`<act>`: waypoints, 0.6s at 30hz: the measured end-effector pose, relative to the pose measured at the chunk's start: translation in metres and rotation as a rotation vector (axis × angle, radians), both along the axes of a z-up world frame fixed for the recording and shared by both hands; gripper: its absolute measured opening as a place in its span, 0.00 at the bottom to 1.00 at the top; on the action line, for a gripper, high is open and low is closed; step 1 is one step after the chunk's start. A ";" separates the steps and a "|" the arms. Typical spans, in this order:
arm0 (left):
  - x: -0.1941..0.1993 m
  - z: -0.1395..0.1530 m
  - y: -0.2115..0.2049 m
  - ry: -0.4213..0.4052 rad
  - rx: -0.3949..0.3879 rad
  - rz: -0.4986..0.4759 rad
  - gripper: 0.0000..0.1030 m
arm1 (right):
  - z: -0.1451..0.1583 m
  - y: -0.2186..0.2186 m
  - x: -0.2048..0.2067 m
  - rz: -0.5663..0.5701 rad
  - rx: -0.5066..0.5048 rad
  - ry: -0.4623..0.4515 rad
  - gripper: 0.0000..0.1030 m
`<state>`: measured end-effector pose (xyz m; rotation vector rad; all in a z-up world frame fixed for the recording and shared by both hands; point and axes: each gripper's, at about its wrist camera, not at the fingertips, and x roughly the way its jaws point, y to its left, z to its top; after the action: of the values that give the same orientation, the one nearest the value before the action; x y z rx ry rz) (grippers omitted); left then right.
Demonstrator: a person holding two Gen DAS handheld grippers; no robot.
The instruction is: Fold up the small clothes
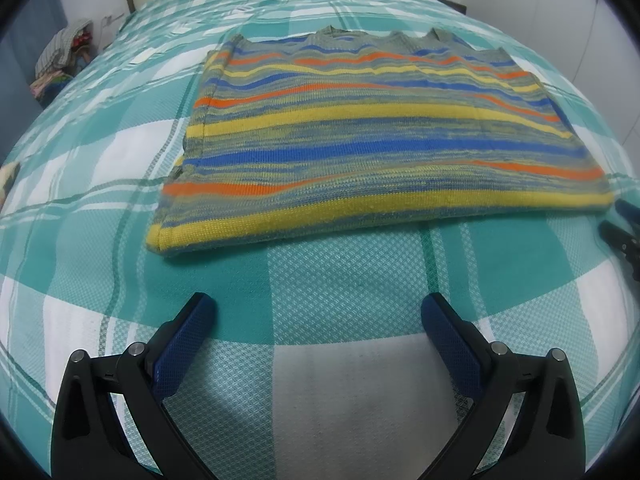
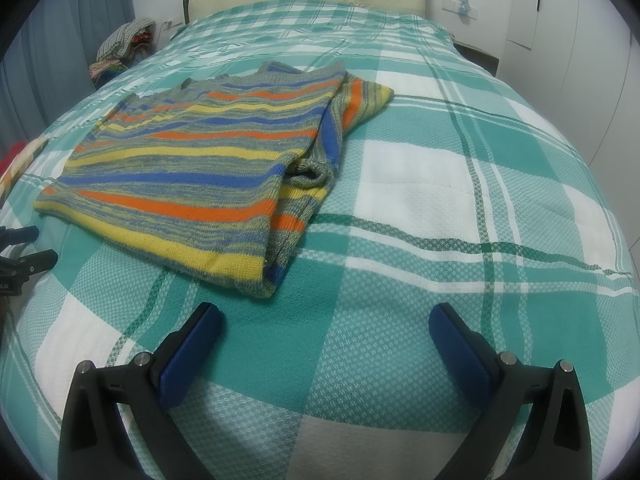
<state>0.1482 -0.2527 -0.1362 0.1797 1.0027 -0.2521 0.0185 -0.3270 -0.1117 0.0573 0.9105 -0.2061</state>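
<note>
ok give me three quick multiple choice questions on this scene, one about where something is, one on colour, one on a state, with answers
1. Where does the striped sweater lie?
A. on the checked bedspread
B. on the floor
C. held up in the air

2. Which stripe colours does the sweater show?
A. pink and purple
B. black and white only
C. yellow, orange and blue

3. What state is the right gripper in?
A. shut on the sweater
B. open, holding nothing
C. shut on the bedspread

Answers:
1 A, the sweater rests flat on the teal and white bedspread in both views.
2 C, yellow, orange and blue bands run across the greyish knit.
3 B, its blue fingers stand wide apart over bare bedspread, short of the sweater; the left gripper is likewise open.
</note>
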 end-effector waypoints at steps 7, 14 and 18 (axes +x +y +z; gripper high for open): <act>0.012 -0.003 -0.033 -0.001 -0.003 0.000 1.00 | 0.000 0.000 0.000 0.000 0.000 0.000 1.00; 0.016 -0.004 -0.034 -0.001 -0.003 0.001 1.00 | 0.000 0.000 0.000 -0.001 -0.001 0.000 1.00; 0.017 -0.003 -0.037 0.001 -0.004 0.001 1.00 | 0.000 0.000 0.000 -0.001 -0.001 0.001 1.00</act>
<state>0.1654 -0.2894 -0.1394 0.1757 1.0026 -0.2536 0.0182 -0.3272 -0.1116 0.0573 0.9118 -0.2078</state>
